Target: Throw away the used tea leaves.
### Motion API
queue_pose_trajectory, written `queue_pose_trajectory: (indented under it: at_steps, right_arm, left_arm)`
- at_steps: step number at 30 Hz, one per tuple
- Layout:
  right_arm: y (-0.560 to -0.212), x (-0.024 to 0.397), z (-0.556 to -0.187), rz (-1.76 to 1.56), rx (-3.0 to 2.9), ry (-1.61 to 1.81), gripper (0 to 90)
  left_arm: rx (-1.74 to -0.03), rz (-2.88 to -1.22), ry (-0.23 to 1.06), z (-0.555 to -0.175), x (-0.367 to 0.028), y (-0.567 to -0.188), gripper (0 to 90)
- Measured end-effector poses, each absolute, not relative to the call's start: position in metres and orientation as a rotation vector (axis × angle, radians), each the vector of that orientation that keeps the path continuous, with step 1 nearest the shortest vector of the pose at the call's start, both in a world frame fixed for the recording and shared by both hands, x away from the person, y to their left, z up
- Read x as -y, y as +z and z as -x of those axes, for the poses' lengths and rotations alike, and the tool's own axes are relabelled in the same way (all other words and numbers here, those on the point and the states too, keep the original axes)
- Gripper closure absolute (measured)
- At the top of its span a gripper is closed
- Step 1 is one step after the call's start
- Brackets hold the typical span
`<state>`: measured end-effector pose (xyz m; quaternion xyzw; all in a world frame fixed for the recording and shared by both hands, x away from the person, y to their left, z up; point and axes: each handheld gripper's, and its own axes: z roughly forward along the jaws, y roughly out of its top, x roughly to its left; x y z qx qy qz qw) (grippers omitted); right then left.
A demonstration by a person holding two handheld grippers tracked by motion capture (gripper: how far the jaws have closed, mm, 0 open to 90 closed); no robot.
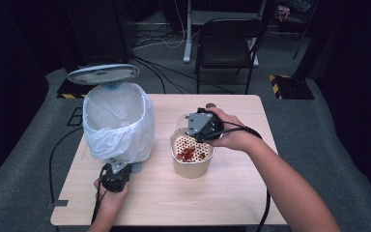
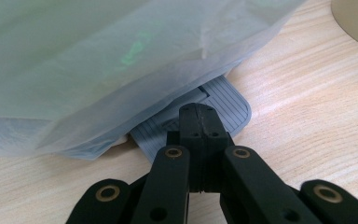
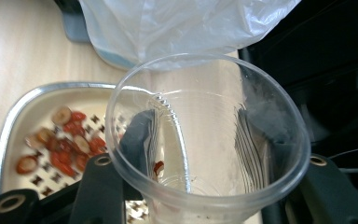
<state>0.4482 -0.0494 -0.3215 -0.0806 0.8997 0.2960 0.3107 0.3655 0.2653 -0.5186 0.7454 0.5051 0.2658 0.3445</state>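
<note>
Over on the left, the pedal bin (image 1: 118,123) stands near the table's (image 1: 232,193) left edge, draped in a white plastic liner (image 1: 121,116), and its round lid (image 1: 103,74) is tipped up at the far side. Down at the bin's near foot, the left gripper (image 1: 117,166) has its jaws pressed tight together with nothing between them, their tips resting on the grey ribbed pedal (image 2: 223,100) that pokes out from under the liner. The left hand (image 1: 110,193) is behind it at the near edge of the table. Moving right to the middle, there's the beige container (image 1: 192,157) with its perforated strainer insert, and a scatter of red fruit pieces (image 1: 187,153) lying on the holes. Just above its far rim, the right gripper (image 1: 187,129) is pinching a clear plastic cup (image 3: 205,140), one black jaw on each side of the wall. The cup's mouth faces the camera in the right gripper view, and one small red piece (image 3: 158,166) sits low inside it. The right hand (image 1: 232,130) comes in from the right.
</note>
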Motion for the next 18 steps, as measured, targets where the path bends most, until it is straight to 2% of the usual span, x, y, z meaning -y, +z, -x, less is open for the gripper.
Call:
queue_pose_trajectory:
  at_steps: [9,18]
  right_arm:
    - [-0.308,0.062,-0.465,-0.022,-2.536,1.01,48.2]
    - [-0.297,0.065,-0.469,-0.115,-2.547,1.171,48.2]
  left_arm:
    - [-1.313,-1.935,0.694,-0.366,-0.266,-0.519,90.0]
    - [-1.306,-1.942,0.692,-0.366,-0.266,-0.518,90.0]
